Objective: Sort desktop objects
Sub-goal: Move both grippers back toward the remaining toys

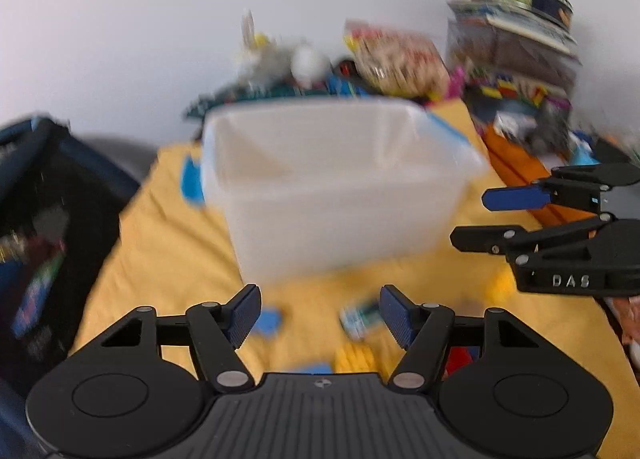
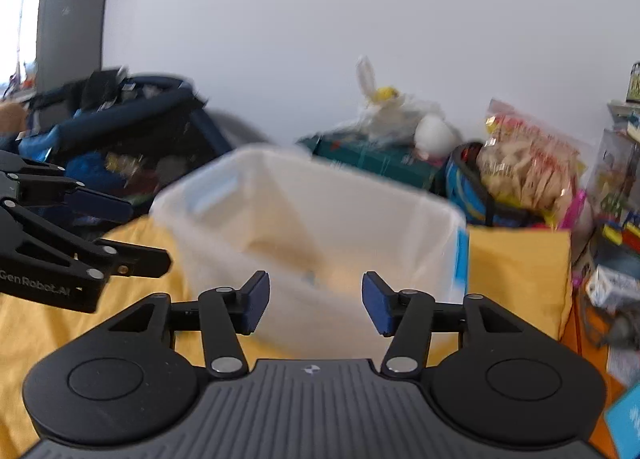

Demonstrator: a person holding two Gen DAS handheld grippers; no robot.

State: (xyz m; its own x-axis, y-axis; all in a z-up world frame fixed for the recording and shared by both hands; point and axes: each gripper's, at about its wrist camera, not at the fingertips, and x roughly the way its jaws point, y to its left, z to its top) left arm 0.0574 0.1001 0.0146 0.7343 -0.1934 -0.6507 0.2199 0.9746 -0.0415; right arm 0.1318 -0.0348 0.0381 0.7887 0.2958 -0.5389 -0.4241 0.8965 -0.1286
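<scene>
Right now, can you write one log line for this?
left gripper: open, empty | right gripper: open, empty | plastic bin: on yellow cloth, looks empty | small toys: on cloth

Left tongs [image 1: 320, 315] and right tongs [image 2: 316, 301] both spread wide, empty, level, side by side.

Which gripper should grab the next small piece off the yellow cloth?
Left. The left gripper is open directly above the small pieces on the yellow cloth; the right gripper faces the clear bin.

Clear bin [image 1: 336, 187] motion-blurred, small pieces [image 1: 354, 319] on cloth unidentifiable, book stack [image 2: 630, 115] cut off at edge
</scene>
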